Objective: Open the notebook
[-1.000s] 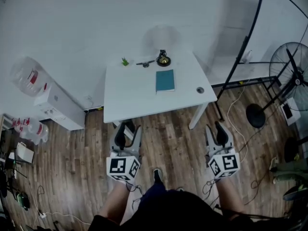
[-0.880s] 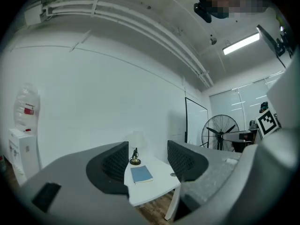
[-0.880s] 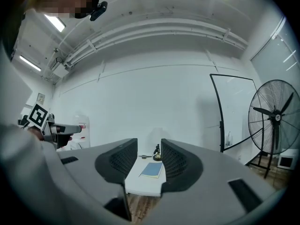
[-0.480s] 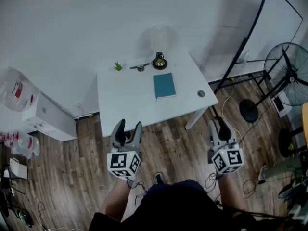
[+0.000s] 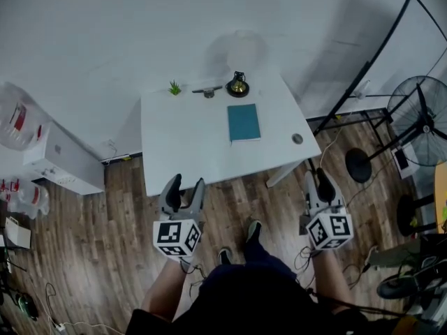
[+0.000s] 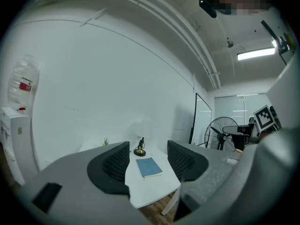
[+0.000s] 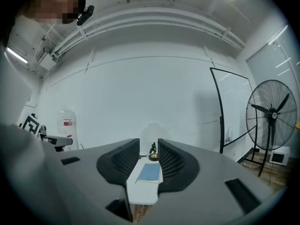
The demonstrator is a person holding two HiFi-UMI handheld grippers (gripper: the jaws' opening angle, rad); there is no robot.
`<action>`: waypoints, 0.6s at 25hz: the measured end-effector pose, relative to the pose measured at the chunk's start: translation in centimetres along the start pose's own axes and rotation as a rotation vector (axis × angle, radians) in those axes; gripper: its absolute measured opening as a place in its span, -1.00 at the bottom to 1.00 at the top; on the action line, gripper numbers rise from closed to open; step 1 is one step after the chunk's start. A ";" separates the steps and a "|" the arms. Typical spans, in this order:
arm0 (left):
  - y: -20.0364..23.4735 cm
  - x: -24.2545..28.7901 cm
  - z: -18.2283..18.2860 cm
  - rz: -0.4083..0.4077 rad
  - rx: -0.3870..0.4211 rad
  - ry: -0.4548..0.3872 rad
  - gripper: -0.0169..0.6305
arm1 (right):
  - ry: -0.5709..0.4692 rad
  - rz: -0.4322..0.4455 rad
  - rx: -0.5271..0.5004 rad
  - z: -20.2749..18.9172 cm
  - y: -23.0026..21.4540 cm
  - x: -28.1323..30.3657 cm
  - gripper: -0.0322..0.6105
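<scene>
A closed teal notebook (image 5: 244, 123) is seen lying flat on a white table (image 5: 181, 145), on its right half, with a small brass ornament (image 5: 237, 85) set just beyond it near the wall and a small round object (image 5: 297, 139) off to its right by the table's edge. Both grippers are held level over the wooden floor (image 5: 105, 243), short of the table's near edge and well apart from the notebook. The left gripper (image 5: 186, 184) is shown with its jaws spread wide and nothing between them; in the left gripper view the notebook is framed in the gap, far ahead of the pads. The right gripper (image 5: 316, 179) is shown with its jaws apart by a narrower gap, having just been closing, and nothing is caught between them; in the right gripper view the notebook is again lined up in the gap, well beyond the tips. The notebook is touched by neither gripper.
</scene>
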State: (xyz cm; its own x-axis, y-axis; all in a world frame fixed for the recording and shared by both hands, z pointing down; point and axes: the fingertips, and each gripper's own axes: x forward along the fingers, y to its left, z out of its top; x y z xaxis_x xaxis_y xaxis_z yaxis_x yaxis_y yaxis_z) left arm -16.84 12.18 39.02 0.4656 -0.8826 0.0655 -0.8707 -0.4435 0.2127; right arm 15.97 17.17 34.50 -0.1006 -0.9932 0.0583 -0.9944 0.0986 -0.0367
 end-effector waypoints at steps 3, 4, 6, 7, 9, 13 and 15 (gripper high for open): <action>0.6 0.6 0.1 0.028 0.018 0.004 -0.18 | 0.008 0.024 0.006 -0.6 -0.4 1.8 -0.48; 0.7 1.1 0.3 0.036 0.023 0.003 -0.18 | 0.005 0.035 0.009 -0.7 -0.6 2.6 -0.47; 0.9 2.6 0.5 0.052 0.033 0.004 -0.18 | -0.004 0.055 0.022 -0.9 -1.3 4.5 -0.46; 1.0 3.4 0.4 0.059 0.038 0.008 -0.18 | -0.004 0.065 0.029 -1.1 -1.6 5.6 -0.46; 1.1 5.4 0.2 0.072 0.047 0.022 -0.18 | 0.000 0.084 0.041 -1.7 -2.2 7.8 -0.46; 0.4 10.2 0.2 0.098 0.068 0.047 -0.18 | 0.031 0.119 0.078 -3.2 -4.9 12.7 -0.45; 0.0 12.8 0.4 0.110 0.082 0.053 -0.18 | 0.049 0.133 0.106 -4.0 -6.4 15.2 -0.45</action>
State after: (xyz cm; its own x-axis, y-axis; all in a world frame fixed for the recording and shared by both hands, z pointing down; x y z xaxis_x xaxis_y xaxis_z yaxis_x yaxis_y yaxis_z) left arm -11.00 0.80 39.45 0.3722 -0.9181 0.1360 -0.9260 -0.3575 0.1211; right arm 20.66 1.66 39.61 -0.2352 -0.9674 0.0941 -0.9637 0.2195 -0.1519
